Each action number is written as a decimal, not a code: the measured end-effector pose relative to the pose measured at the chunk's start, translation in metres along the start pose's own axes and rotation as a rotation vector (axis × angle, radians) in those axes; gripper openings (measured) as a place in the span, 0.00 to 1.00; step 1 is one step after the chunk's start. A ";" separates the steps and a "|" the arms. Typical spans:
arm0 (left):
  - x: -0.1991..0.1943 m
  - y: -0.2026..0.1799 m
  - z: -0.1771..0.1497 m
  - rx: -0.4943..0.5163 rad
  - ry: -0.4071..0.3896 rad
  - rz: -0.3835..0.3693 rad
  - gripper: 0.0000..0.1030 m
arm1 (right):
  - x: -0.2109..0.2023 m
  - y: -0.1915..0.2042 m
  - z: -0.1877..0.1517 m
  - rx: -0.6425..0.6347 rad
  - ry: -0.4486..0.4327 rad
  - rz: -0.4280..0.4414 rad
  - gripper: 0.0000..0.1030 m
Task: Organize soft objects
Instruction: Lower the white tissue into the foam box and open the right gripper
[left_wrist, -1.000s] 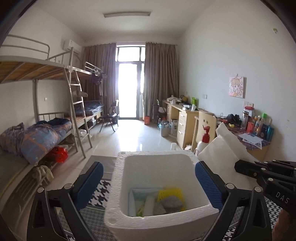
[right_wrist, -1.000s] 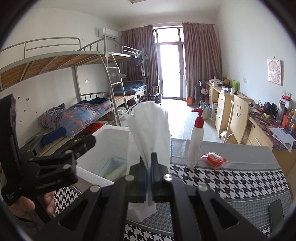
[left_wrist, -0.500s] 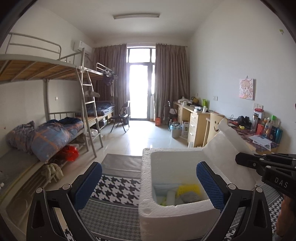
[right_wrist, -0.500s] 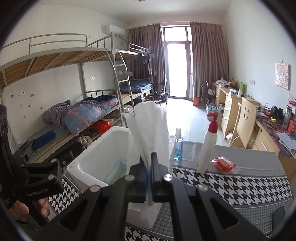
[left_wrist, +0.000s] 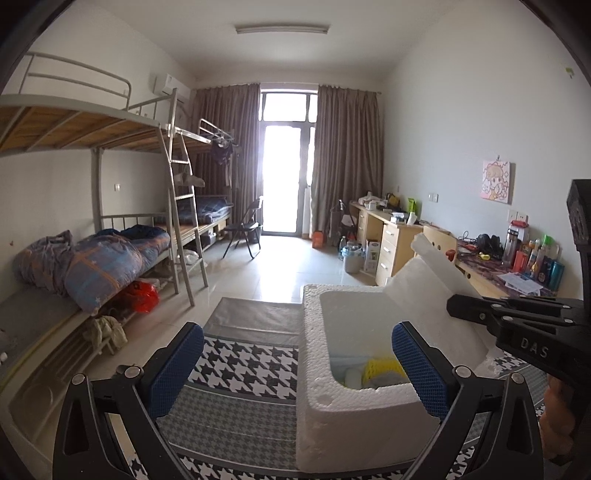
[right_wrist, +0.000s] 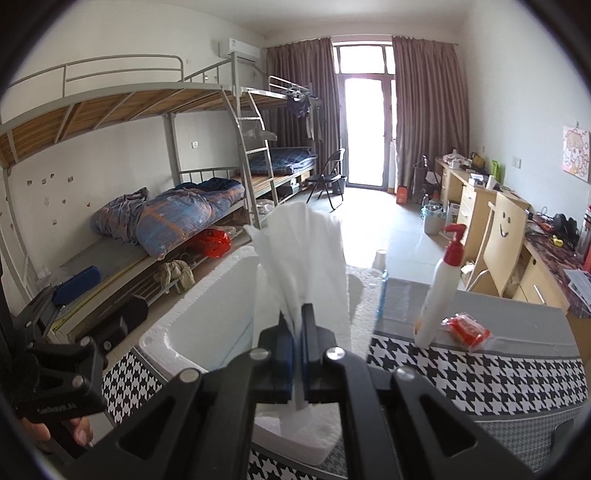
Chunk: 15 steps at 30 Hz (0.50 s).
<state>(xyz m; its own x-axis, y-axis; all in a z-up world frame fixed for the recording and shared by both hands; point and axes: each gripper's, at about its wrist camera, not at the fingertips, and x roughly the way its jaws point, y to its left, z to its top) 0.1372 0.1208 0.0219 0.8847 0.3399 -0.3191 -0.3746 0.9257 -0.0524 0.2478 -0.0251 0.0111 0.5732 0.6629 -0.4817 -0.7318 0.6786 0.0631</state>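
Observation:
A white foam box (left_wrist: 332, 369) stands on the houndstooth tablecloth; it also shows in the right wrist view (right_wrist: 207, 317). Inside lie soft items, among them a yellow one (left_wrist: 382, 369) and a white roll (left_wrist: 352, 376). My left gripper (left_wrist: 295, 373) is open and empty, its right finger (left_wrist: 417, 365) over the box's near right corner. My right gripper (right_wrist: 295, 350) is shut on a white foam sheet (right_wrist: 301, 254), held upright over the box's right rim. From the left wrist view the sheet (left_wrist: 432, 295) leans at the box's right side.
A white pump bottle with a red top (right_wrist: 441, 291), a red packet (right_wrist: 467, 330) and a small blue bottle (right_wrist: 382, 291) stand on the table to the right. Bunk beds (left_wrist: 110, 258) lie left, desks (left_wrist: 391, 236) right.
The left gripper has moved left, so the box now sits at its right finger instead of between the fingers. The right gripper still holds the sheet, now closer over the box.

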 end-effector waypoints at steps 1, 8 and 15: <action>-0.001 0.002 -0.001 -0.002 0.000 0.002 0.99 | 0.001 0.002 0.001 -0.003 -0.001 0.002 0.05; -0.007 0.011 -0.003 -0.011 -0.008 -0.001 0.99 | 0.018 0.007 0.001 -0.008 0.043 0.028 0.05; -0.007 0.019 -0.010 -0.016 0.006 -0.008 0.99 | 0.031 0.012 -0.002 -0.020 0.082 0.036 0.07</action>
<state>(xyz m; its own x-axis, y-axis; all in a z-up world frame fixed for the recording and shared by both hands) 0.1216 0.1343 0.0140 0.8860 0.3313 -0.3243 -0.3719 0.9256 -0.0705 0.2559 0.0033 -0.0046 0.5148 0.6578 -0.5498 -0.7589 0.6480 0.0647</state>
